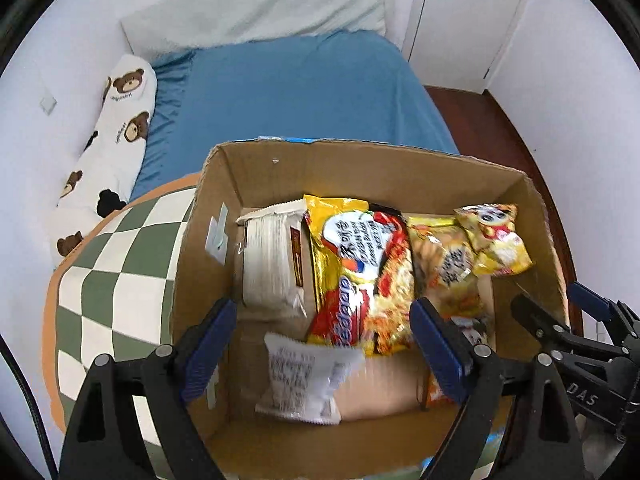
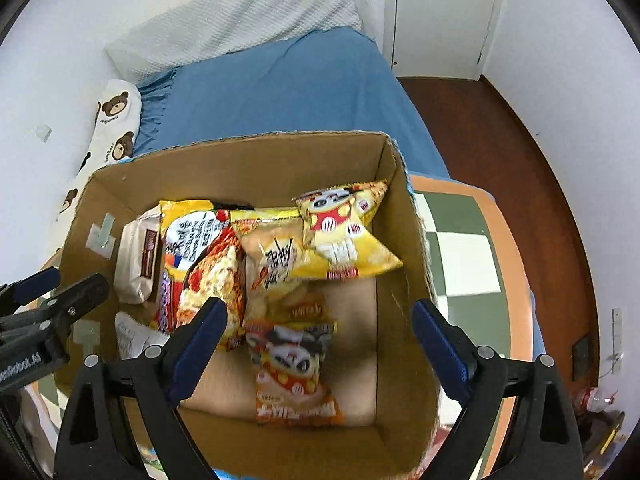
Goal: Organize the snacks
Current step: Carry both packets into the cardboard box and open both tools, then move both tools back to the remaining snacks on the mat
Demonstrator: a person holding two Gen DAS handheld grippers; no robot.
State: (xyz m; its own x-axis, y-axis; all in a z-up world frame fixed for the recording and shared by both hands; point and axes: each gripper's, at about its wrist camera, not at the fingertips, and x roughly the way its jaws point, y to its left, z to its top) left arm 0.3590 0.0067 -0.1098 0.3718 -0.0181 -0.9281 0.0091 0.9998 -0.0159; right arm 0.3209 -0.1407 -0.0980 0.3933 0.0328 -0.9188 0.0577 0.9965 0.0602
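An open cardboard box holds several snack packets. A white packet stands at the left, beside a yellow and red noodle packet. Yellow packets lean at the back right. A small white packet lies at the near left. An orange packet lies on the box floor. My left gripper is open and empty above the box's near left. My right gripper is open and empty above the orange packet.
The box sits on a green and white checkered cushion. Behind it lies a bed with a blue sheet, a bear-print pillow and a pale blanket. Dark wooden floor and a white door are at the right.
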